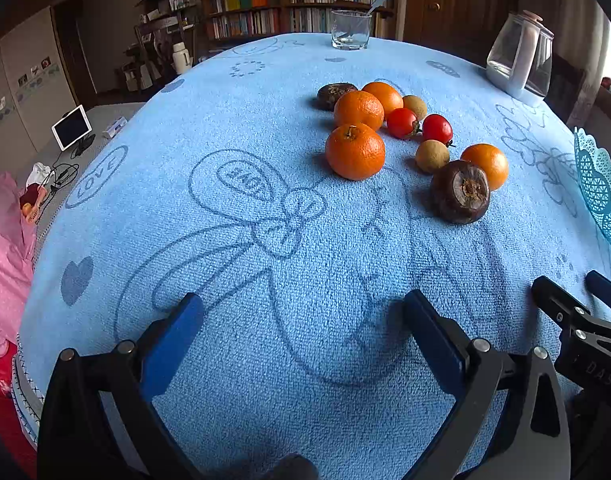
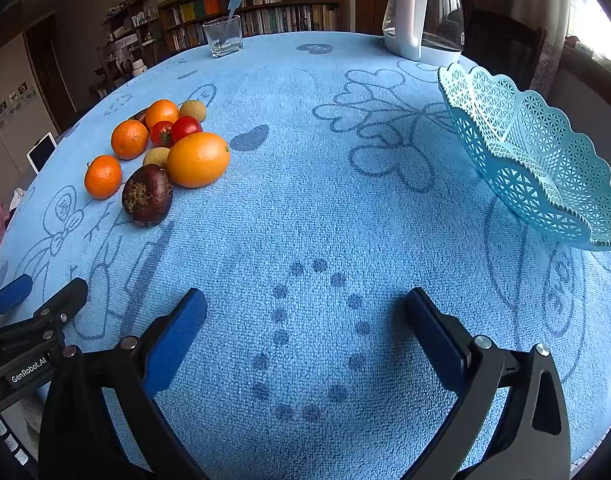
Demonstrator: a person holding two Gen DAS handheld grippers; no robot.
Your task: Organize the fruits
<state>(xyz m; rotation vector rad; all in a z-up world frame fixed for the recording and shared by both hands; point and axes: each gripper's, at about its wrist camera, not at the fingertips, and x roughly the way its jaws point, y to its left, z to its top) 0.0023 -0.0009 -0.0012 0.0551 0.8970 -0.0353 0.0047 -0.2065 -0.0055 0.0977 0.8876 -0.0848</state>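
A cluster of fruit lies on the blue towel-covered table (image 1: 241, 240): several oranges (image 1: 355, 151) (image 2: 197, 159), two red tomatoes (image 1: 436, 129) (image 2: 185, 127), two small tan fruits (image 1: 432, 155), and dark purple mangosteens (image 1: 460, 191) (image 2: 147, 195). A light blue lattice basket (image 2: 537, 156) stands at the right, its rim (image 1: 597, 188) just showing in the left wrist view. My left gripper (image 1: 303, 312) is open, low over bare towel, short of the fruit. My right gripper (image 2: 305, 308) is open too, with nothing between its fingers, the fruit far to its left.
A glass tumbler (image 1: 350, 30) (image 2: 223, 37) with a spoon stands at the table's far edge. A glass kettle (image 1: 519, 58) (image 2: 423, 12) stands at the far right. Bookshelves fill the background. A tablet (image 1: 71, 127) and pink cloth lie off the table's left side.
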